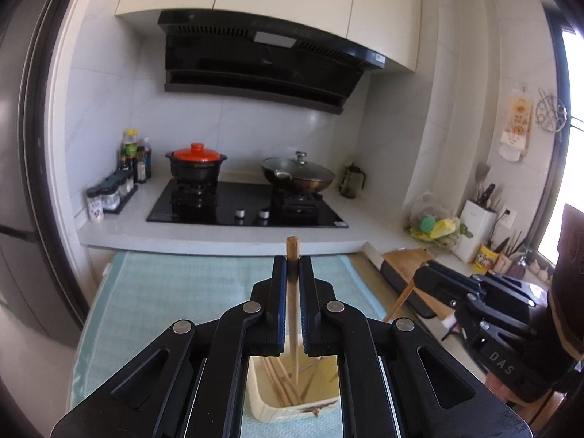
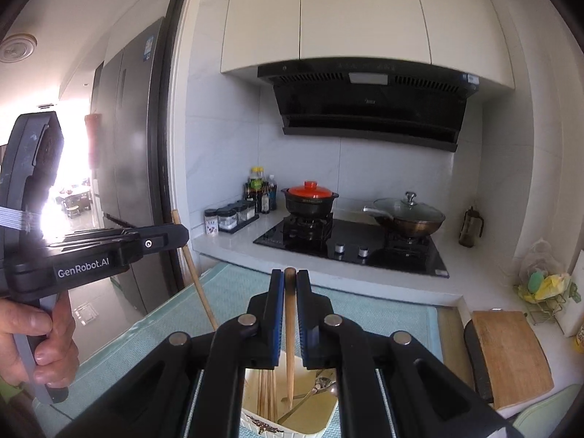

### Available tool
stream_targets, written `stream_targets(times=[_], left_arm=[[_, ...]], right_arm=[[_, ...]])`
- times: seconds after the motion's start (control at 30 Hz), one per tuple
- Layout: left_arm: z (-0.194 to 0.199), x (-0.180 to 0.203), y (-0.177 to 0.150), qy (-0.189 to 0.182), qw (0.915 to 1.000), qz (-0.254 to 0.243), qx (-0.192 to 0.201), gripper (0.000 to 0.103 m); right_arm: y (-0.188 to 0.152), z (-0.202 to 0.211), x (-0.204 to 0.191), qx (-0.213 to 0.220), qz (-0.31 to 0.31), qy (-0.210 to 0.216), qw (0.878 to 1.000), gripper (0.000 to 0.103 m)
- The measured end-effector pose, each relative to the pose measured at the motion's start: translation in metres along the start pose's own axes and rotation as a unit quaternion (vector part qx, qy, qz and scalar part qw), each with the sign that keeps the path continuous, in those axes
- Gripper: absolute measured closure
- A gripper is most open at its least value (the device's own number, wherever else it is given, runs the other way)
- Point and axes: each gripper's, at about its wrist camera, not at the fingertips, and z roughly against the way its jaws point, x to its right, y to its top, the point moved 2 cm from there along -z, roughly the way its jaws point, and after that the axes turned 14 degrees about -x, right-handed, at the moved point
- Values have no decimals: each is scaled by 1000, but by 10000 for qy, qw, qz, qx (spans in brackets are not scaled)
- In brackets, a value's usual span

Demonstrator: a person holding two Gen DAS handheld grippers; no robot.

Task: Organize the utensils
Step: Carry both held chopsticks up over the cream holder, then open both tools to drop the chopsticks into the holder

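My left gripper (image 1: 292,261) is shut on a wooden chopstick (image 1: 293,292) that hangs upright, its tip inside a cream utensil holder (image 1: 266,407) below. Several chopsticks lie in that holder. My right gripper (image 2: 290,277) is shut on another wooden chopstick (image 2: 290,328), also upright, with its tip in the same holder (image 2: 325,423), which also holds chopsticks and metal spoons (image 2: 321,385). The right gripper shows in the left wrist view (image 1: 423,273) at the right, and the left gripper shows in the right wrist view (image 2: 184,235) at the left, its chopstick (image 2: 197,284) slanting down.
The holder stands on a light-blue mat (image 1: 189,292) on the counter. Behind are a black hob (image 1: 248,208) with a red-lidded pot (image 1: 197,164) and a lidded wok (image 1: 297,173), and spice jars (image 1: 109,193). A wooden cutting board (image 2: 511,354) lies at the right.
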Motion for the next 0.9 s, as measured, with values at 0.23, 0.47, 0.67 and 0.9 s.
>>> stream_targets(times=[0.23, 0.47, 0.67, 0.9], left_arm=[[-70, -26, -28, 15, 9956, 373, -863, 99], [-93, -36, -34, 173, 9893, 539, -1348, 82], [-22, -45, -19, 425, 9951, 455, -767, 24], [57, -53, -46, 708, 9936, -137, -871, 11]], right_arm=[[-28, -90, 6, -1072, -170, 405, 9933, 96], [-29, -133, 6, -1467, -546, 705, 9852, 87], [0, -72, -8, -598, -407, 539, 9959, 49], [-8, 7, -28, -257, 18, 243, 9994, 44]])
